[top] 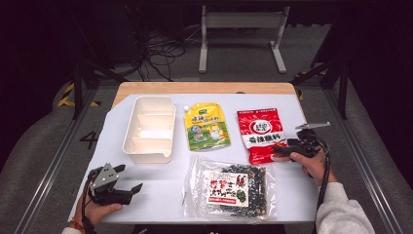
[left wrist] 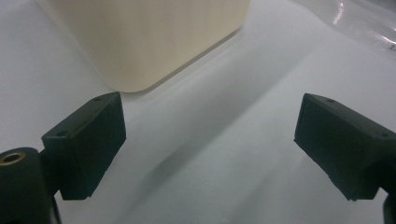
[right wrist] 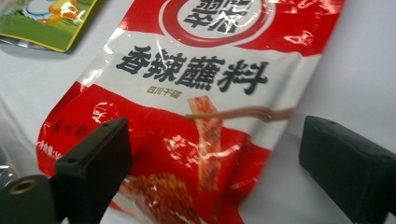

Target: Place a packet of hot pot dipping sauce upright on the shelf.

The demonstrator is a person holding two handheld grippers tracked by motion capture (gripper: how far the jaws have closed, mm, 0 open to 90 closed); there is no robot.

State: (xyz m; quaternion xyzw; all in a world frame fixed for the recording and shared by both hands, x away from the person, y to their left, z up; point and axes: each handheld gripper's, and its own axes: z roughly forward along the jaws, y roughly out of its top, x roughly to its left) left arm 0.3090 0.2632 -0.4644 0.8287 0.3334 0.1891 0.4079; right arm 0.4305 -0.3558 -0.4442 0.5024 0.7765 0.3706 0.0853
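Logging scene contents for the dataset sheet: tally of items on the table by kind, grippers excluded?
Food packets: 3 (yellow pouch, red packet, clear bag of dark snack)
Cream divided box: 1
Total: 4

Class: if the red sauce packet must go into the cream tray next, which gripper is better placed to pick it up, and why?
Right. The right gripper sits at the glossy red sauce packet, jaws open astride its lower end. The left gripper is near the cream plastic divided tray, far from the packet.
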